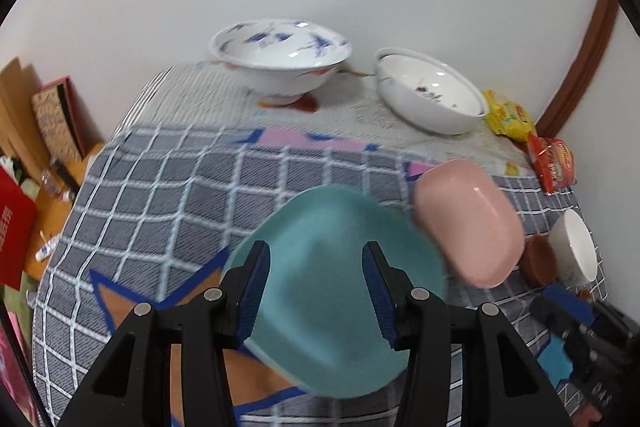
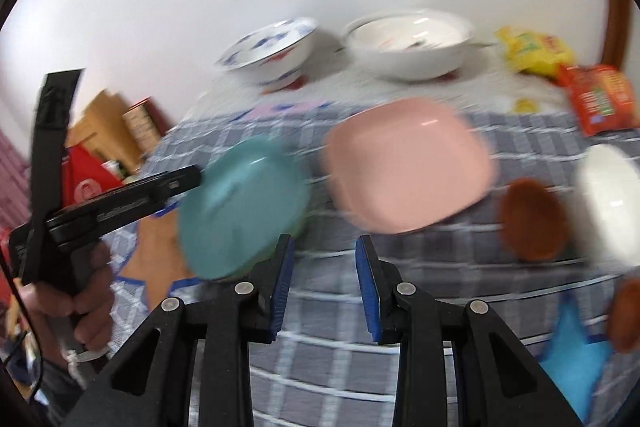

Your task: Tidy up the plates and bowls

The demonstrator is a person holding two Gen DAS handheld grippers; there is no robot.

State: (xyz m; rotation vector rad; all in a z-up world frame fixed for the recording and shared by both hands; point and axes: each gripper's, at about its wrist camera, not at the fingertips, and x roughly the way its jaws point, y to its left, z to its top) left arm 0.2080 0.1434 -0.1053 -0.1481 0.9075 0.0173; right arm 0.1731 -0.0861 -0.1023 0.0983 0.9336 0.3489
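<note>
A teal square plate (image 1: 320,291) lies on the checked tablecloth (image 1: 160,187). My left gripper (image 1: 318,291) hovers over it, open, its blue pads (image 1: 252,291) apart above the plate's face and not touching the rim. To the right of the teal plate lies a pink plate (image 1: 468,223). In the right wrist view my right gripper (image 2: 324,287) is open over bare cloth, with the teal plate (image 2: 240,211) to its upper left and the pink plate (image 2: 408,163) ahead. A hand (image 2: 84,303) holds the left gripper's handle at the left.
Two large white bowls stand at the back by the wall, one blue-patterned (image 1: 280,55), one plain (image 1: 432,91). At the right are a small brown dish (image 1: 540,261), a white bowl (image 1: 574,247) and yellow (image 1: 508,115) and red (image 1: 554,163) snack packs. Boxes clutter the floor at left.
</note>
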